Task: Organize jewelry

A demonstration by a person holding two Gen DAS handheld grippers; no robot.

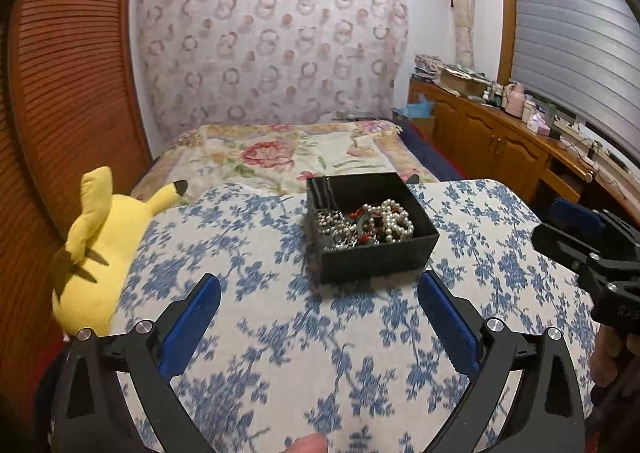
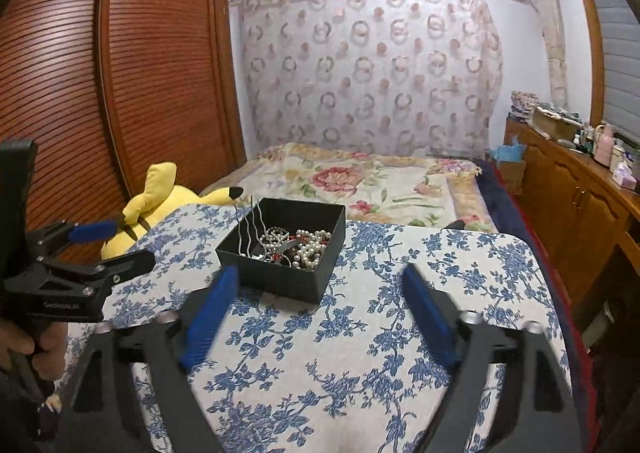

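The black jewelry box (image 1: 370, 227) sits in the middle of the frame on the flowered worktop (image 1: 280, 333), just ahead of my left gripper (image 1: 320, 293), nearer than my right gripper (image 2: 320, 285), both fingers wide open and empty.

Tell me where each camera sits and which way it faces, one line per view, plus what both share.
Left wrist: on the left gripper, facing forward over the blue floral cloth toward the black box; its open blue-padded fingers show, the right gripper at right edge.
Right wrist: on the right gripper, same heading, box ahead-left; open fingers show, left gripper and a hand at left.
Shared: box of pearl jewelry, yellow plush, bed, curtain.
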